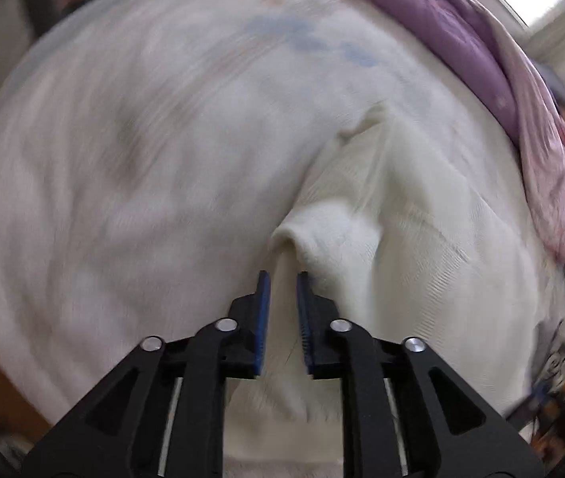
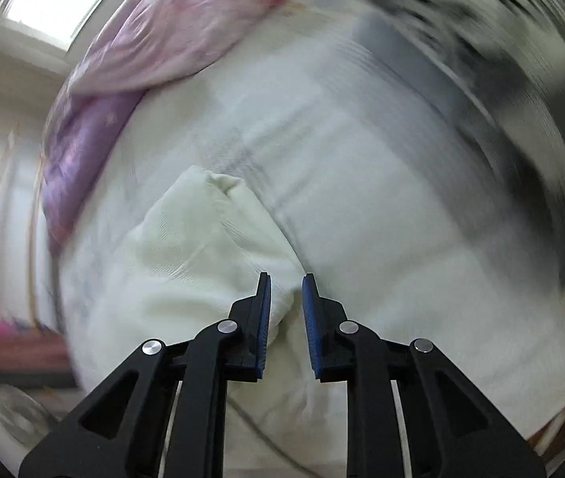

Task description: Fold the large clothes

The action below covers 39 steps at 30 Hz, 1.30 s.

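A large cream-white knit garment [image 1: 413, 215] fills the left wrist view over a pale bed sheet [image 1: 123, 159]. My left gripper [image 1: 283, 279] is shut on a raised fold of the garment, cloth bunched between its blue pads. In the right wrist view the same garment [image 2: 186, 239] runs away from my right gripper [image 2: 286, 281], which is shut on another fold of it; the cloth ends in a puckered tip farther out. Both views are blurred by motion.
A purple and pink quilt [image 1: 521, 119] lies bunched along the right of the left wrist view and at the upper left of the right wrist view [image 2: 131, 79]. A bright window [image 2: 55, 4] shows beyond. Dark blurred shapes [image 2: 501, 79] fill the right.
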{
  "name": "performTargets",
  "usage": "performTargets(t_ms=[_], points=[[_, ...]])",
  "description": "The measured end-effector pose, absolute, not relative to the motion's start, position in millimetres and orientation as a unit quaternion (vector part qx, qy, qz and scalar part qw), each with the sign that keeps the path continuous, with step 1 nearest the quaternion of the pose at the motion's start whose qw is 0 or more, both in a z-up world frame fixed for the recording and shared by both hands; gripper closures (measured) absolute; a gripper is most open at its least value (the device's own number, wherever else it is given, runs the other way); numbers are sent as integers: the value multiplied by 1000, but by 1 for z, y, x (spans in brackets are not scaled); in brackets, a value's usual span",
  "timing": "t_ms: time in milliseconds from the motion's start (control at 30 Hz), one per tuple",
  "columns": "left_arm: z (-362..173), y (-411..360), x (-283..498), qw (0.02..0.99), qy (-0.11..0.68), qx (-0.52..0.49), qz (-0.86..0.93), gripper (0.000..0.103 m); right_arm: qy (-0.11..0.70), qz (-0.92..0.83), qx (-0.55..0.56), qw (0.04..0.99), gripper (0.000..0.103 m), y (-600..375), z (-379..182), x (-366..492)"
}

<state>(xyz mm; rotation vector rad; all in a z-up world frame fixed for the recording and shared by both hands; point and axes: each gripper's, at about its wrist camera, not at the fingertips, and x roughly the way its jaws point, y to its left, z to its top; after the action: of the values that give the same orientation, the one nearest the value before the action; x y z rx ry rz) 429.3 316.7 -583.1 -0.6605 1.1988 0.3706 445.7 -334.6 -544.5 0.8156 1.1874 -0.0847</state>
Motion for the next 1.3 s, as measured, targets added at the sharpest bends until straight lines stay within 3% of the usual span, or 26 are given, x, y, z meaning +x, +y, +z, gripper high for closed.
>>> performTargets(t_ms=[33, 67, 133, 233, 500, 567, 600, 633, 667, 733, 933, 1167, 1300], points=[[-584, 321, 421, 756, 543, -319, 178, 59, 541, -50, 387, 745, 72, -339, -546, 436], [-584, 322, 415, 754, 536, -331, 186, 52, 537, -55, 400, 741, 54, -342, -547, 430], [-585, 323, 414, 754, 529, -342, 184, 48, 530, -50, 424, 733, 37, -341, -551, 427], [-590, 314, 430, 756, 532, -340, 172, 44, 532, -20, 438, 724, 37, -332, -559, 437], [-627, 271, 468, 757, 557, -301, 165, 43, 553, -1, 490, 674, 37, -298, -611, 456], [-638, 268, 472, 754, 560, -300, 170, 43, 563, 3, 473, 677, 39, -291, -616, 461], [-642, 266, 473, 754, 560, -295, 175, 43, 566, 7, 457, 687, 46, -288, -616, 465], [-642, 265, 475, 757, 561, -285, 176, 49, 567, 17, 440, 696, 69, -284, -616, 467], [-642, 263, 478, 761, 561, -276, 171, 56, 573, 32, 411, 709, 83, -278, -616, 472], [-643, 262, 482, 765, 567, -258, 165, 89, 579, 49, 345, 737, 98, -266, -609, 479], [-621, 256, 468, 801, 559, -179, 117, 97, 557, 55, 87, 824, 99, -217, -556, 459], [-576, 264, 425, 827, 537, -143, 89, 99, 535, 37, 51, 842, 99, -211, -510, 403], [-582, 265, 399, 819, 548, -135, 102, 99, 557, 28, 30, 830, 99, -216, -527, 372]])
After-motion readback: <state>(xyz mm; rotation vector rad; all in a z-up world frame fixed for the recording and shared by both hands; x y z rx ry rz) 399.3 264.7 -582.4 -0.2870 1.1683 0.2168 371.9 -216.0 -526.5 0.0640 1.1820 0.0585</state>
